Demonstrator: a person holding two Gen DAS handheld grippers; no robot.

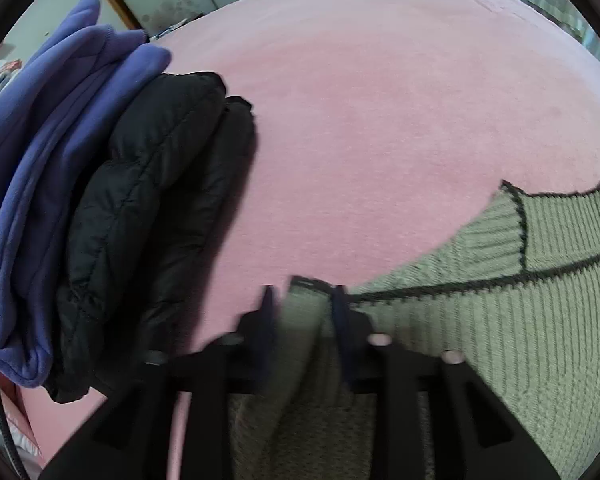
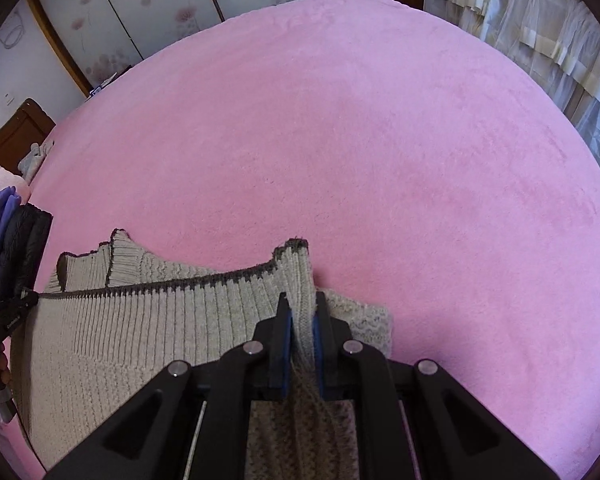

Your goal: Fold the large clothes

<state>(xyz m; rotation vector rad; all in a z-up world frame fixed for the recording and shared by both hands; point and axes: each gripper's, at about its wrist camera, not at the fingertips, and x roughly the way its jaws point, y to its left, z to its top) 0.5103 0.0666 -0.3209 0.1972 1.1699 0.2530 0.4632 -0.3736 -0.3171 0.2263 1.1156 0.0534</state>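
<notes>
A: On the pink bedspread (image 2: pixel 380 140) the ribbed knit sweater (image 2: pixel 148 320) lies just ahead of both grippers, its dark-trimmed edge (image 2: pixel 160 285) running side to side between them. Which tool has it?

B: The right gripper (image 2: pixel 302 316) does. Its blue pads are clamped on a bunched corner of the knit, which stands up between them at the right end of that trimmed edge.

A: And the left gripper (image 1: pixel 303 304)?

B: Its jaws stand apart. A fold of the sweater (image 1: pixel 500 320) sits in the gap, but the picture is blurred there and I see no pad pressing on it, so I judge that corner released, or nearly.

A: So the long axis is that edge, stretched from the left tool to the right.

B: Yes, and the rest of the garment spreads flat towards the person. The bare spread lies beyond the edge, away from both hands.

A: What stands close by?

B: A folded black puffer jacket (image 1: pixel 152 220) and a folded purple fleece (image 1: pixel 52 160), stacked at the left, nearer the left hand. I'd guess the next fold has to stay clear of that stack.

A: Then the right corner is the one still under control.

B: Just so.
</notes>
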